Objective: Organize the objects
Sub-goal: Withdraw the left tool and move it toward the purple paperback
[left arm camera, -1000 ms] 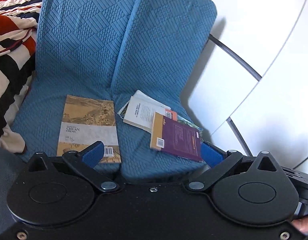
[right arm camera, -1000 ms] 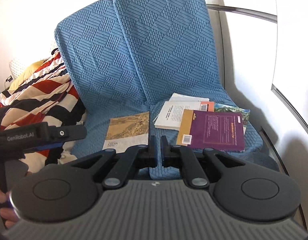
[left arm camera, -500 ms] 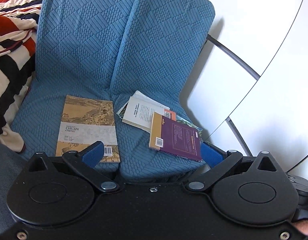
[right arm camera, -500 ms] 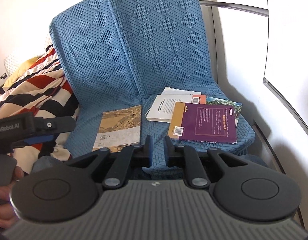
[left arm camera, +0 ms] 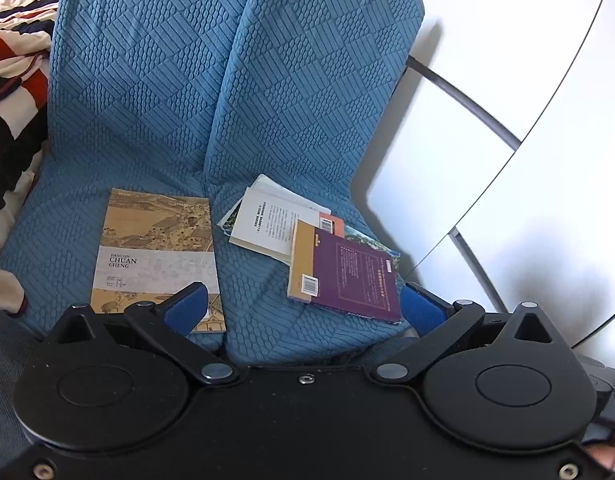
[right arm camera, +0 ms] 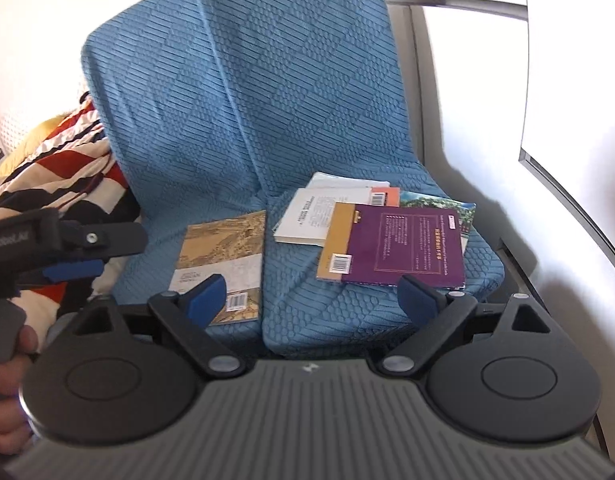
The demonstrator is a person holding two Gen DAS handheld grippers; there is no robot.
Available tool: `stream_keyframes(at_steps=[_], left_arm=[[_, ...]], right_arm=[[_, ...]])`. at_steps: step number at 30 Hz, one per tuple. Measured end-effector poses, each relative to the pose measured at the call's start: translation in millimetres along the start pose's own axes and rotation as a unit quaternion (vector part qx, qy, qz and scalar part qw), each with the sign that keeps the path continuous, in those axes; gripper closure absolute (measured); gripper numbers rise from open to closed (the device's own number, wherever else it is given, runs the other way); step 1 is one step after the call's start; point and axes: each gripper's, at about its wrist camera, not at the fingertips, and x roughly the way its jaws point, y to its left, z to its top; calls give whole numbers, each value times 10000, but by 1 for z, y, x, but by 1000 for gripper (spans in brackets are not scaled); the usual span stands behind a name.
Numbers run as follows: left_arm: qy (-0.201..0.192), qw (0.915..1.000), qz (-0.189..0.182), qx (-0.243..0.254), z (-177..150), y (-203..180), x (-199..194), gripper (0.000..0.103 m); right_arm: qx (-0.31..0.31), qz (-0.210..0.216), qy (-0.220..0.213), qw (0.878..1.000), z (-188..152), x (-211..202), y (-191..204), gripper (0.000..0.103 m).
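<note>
While both grippers hang spread wide with nothing between them, right gripper (right arm camera: 313,298) having just opened, only its view catches the left gripper (left arm camera: 303,306) from outside. Tan book (right arm camera: 223,264) lies alone; purple book (right arm camera: 403,246) tops the pile near the blue cushion (right arm camera: 347,316) edge.

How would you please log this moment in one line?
left claw open | right claw just opened, empty | purple book tops pile | tan book apart

- Bare blue cushion (left arm camera: 251,280) between the tan book (left arm camera: 157,256) and the book pile (left arm camera: 327,248) (open lane).
- Striped blanket (left arm camera: 11,92) crowding the left edge.
</note>
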Motion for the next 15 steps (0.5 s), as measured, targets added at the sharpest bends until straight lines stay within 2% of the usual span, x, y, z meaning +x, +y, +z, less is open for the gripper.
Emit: stream_keyframes(at_steps=[8,15], left_arm=[[64,9998,-160,-27,2,-3,34,1],[322,9993,-158,-44,4,0,82,1]], right_arm=[[274,-244,96,9993,-1,28,-24,9],[518,-453,187,9975,-8,51,-53,9]])
